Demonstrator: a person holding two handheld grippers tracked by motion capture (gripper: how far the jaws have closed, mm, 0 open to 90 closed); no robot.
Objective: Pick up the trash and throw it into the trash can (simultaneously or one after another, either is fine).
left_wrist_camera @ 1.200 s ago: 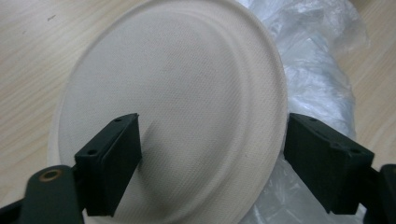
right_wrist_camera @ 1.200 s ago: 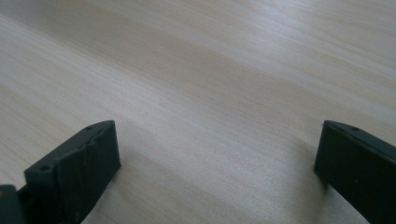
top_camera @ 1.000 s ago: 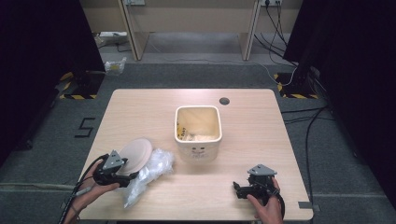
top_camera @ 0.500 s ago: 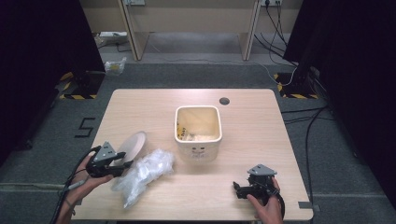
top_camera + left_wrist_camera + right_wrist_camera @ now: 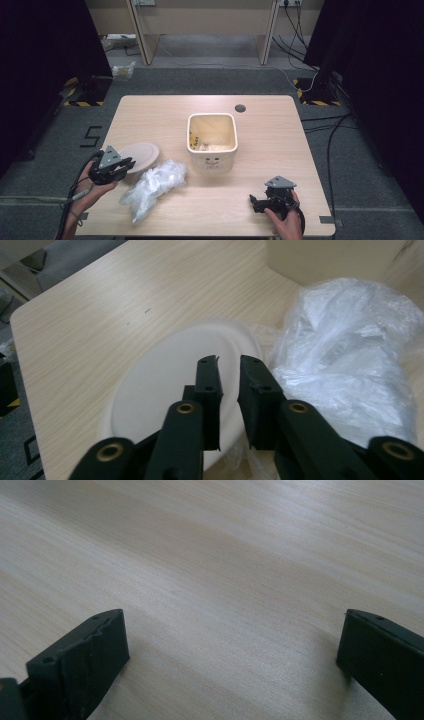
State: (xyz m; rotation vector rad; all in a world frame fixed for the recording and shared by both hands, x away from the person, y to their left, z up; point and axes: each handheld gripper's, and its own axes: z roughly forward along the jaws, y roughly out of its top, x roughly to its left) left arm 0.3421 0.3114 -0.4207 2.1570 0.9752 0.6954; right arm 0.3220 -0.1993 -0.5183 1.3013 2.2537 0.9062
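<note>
A flat white round lid (image 5: 143, 154) lies on the left of the wooden table (image 5: 150, 117), with a crumpled clear plastic bag (image 5: 155, 186) beside it. My left gripper (image 5: 128, 164) hovers at the lid's left edge. In the left gripper view its jaws have just been closing to a narrow gap (image 5: 229, 362) above the lid (image 5: 160, 385), with nothing pinched between them. The bag (image 5: 345, 360) lies to their right. My right gripper (image 5: 255, 202) rests low at the front right, its jaws wide apart (image 5: 232, 625) over bare wood.
A cream square container (image 5: 212, 162) with scraps inside stands mid-table, just right of the bag. A dark round hole (image 5: 240, 108) marks the table's far side. Cables (image 5: 330, 140) trail over the grey floor to the right.
My left gripper has drawn back to the left and risen, and its jaws have narrowed. The lid tipped up for a moment and now looks flatter. The right gripper has stayed put.
</note>
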